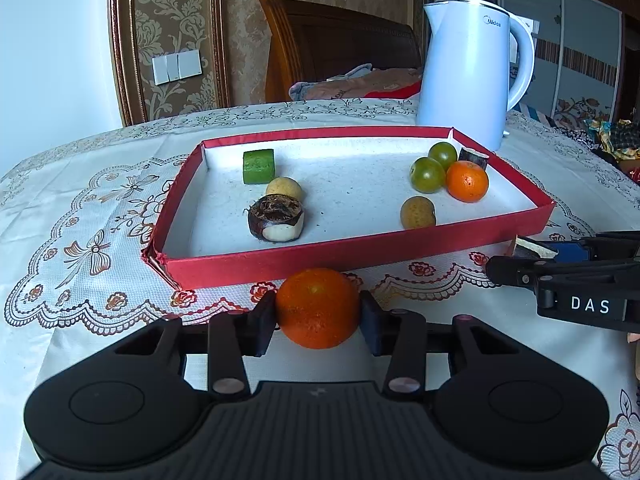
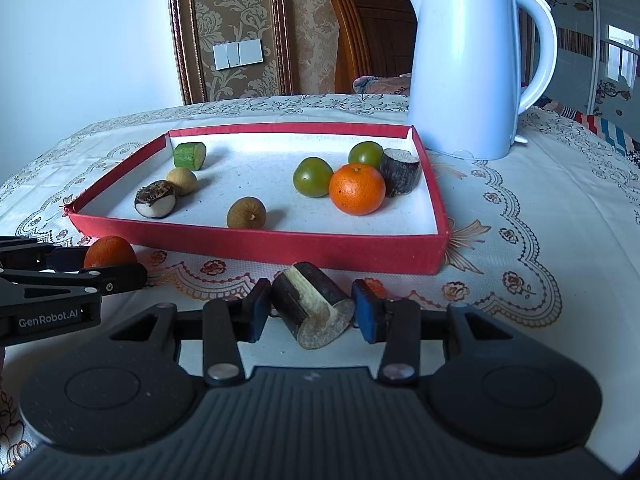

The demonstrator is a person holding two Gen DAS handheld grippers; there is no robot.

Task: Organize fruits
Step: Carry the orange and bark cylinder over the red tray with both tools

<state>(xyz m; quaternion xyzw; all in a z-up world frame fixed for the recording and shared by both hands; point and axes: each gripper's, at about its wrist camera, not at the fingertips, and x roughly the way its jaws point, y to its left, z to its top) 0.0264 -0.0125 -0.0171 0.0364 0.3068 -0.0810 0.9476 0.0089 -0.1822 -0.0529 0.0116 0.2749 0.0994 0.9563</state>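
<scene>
Your left gripper (image 1: 318,316) has its jaws clamped on a round orange mandarin (image 1: 318,308), your right gripper (image 2: 308,306) on a dark-barked sugarcane stub (image 2: 312,306); both sit at six o'clock of the red cardboard tray (image 2: 256,246).

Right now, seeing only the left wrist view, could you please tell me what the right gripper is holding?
Observer: The right gripper is shut on a dark-skinned cut stem piece, pale cut end facing the camera.
Operator: Is it over the tray yet?
Observer: No, it is in front of the red tray, outside its near wall.
Operator: What is half hidden behind the orange in the tray?
Observer: A second stem piece, against that orange in the far right corner.
</scene>
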